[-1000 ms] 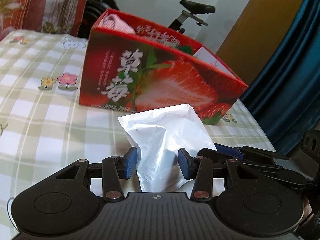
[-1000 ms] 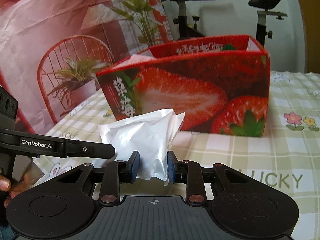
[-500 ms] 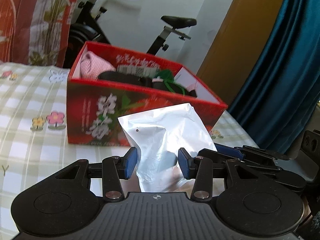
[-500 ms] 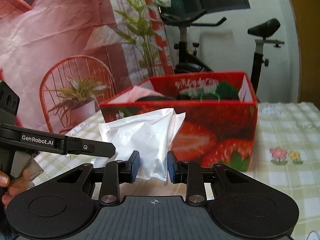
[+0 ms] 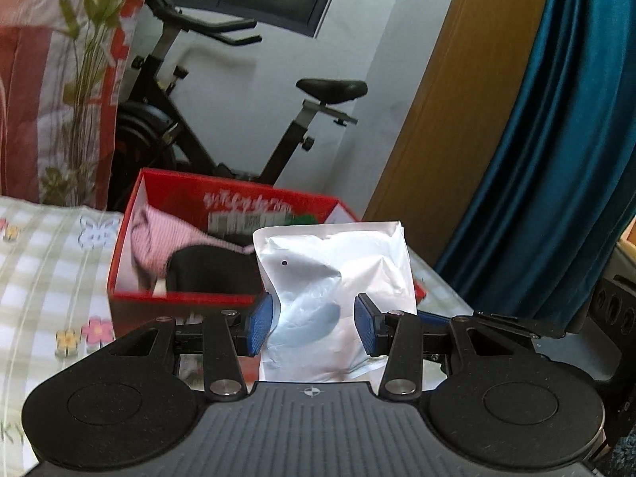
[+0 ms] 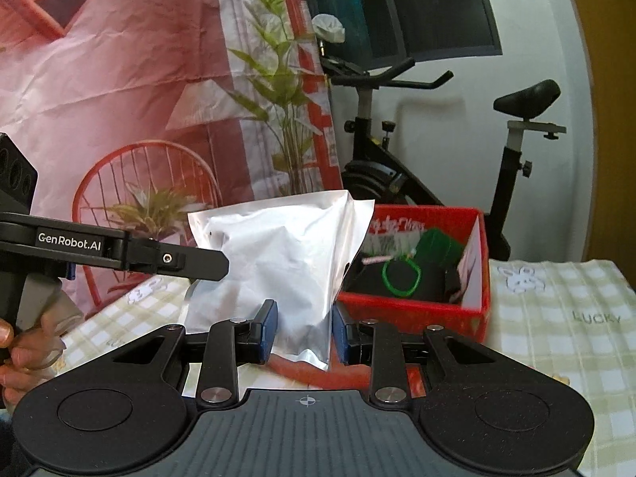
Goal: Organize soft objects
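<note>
Both wrist views, pouch held above the table. I have the left gripper (image 5: 314, 320) part closed, its blue pads (image 5: 260, 324) pressing the lower sides of a silver pouch (image 5: 338, 274) that stands upright between them and fills the centre of the left view. I have the right gripper (image 6: 304, 330) closed narrower on the same pouch (image 6: 278, 254), gripping its bottom corner; here the pouch rises toward 12 o'clock from the jaws. The pouch hangs clear of the checked cloth (image 6: 556, 318), carried by both grippers. At 9 o'clock in the right view the left gripper's finger (image 6: 159, 256) reaches the pouch's side, and a hand (image 6: 24, 353) grips its handle at 8 o'clock. The red box (image 5: 127, 262) sits on the cloth behind the pouch, at 10 o'clock of it in the left view and at 3 o'clock of it in the right view, top open. Inside lie a pink cloth (image 5: 159, 238), a black item (image 5: 210, 274) and a green item (image 6: 441, 248). An exercise bike (image 5: 190, 139) stands beyond the box, a teal curtain (image 5: 556, 159) at 2 o'clock in the left view.
</note>
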`<state>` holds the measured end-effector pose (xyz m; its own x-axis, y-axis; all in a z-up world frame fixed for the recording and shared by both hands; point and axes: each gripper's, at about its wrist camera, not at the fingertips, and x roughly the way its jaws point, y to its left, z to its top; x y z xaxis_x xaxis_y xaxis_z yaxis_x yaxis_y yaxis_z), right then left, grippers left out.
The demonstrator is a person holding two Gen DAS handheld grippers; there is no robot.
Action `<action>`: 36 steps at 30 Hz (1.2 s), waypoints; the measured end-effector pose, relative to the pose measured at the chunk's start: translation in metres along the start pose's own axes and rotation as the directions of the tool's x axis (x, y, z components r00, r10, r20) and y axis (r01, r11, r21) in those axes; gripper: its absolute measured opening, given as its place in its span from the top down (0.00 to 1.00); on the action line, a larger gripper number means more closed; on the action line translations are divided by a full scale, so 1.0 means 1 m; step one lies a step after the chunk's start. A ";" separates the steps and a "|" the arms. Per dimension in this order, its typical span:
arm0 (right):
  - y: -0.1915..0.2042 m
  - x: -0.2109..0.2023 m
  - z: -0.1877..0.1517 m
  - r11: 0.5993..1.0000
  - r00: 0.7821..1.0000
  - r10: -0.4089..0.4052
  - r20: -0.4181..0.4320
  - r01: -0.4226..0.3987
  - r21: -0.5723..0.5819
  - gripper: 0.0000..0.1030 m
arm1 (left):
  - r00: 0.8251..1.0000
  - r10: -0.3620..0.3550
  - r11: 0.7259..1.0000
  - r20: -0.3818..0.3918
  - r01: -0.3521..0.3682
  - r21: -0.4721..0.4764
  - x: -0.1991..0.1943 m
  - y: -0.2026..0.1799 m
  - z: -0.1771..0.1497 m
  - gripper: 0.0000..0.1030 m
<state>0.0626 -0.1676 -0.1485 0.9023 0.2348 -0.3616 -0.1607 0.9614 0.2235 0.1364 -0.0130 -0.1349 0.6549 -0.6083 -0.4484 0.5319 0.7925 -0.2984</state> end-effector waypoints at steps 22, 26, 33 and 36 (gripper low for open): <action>-0.054 0.097 0.040 0.993 0.989 -0.065 -0.130 0.076 0.085 0.73 | 0.992 0.088 0.996 -0.085 -0.089 -0.005 0.078 0.026 0.050 0.55; -0.058 0.108 0.034 0.990 0.982 -0.077 -0.174 0.096 0.105 0.73 | 0.985 0.115 0.993 -0.130 -0.115 0.012 0.091 0.030 0.047 0.54; -0.060 0.109 0.033 0.984 0.972 -0.128 -0.196 0.149 0.094 0.64 | 0.977 0.156 0.988 -0.144 -0.152 0.034 0.090 0.034 0.050 0.24; -0.058 0.100 0.038 0.984 0.973 -0.149 -0.174 0.163 0.072 0.48 | 0.975 0.189 0.981 -0.120 -0.183 0.057 0.079 0.031 0.054 0.09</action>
<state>0.1773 -0.2053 -0.1628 0.8327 0.1104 -0.5427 0.0181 0.9740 0.2259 0.2332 -0.0391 -0.1341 0.6744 -0.4379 -0.5945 0.4328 0.8868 -0.1622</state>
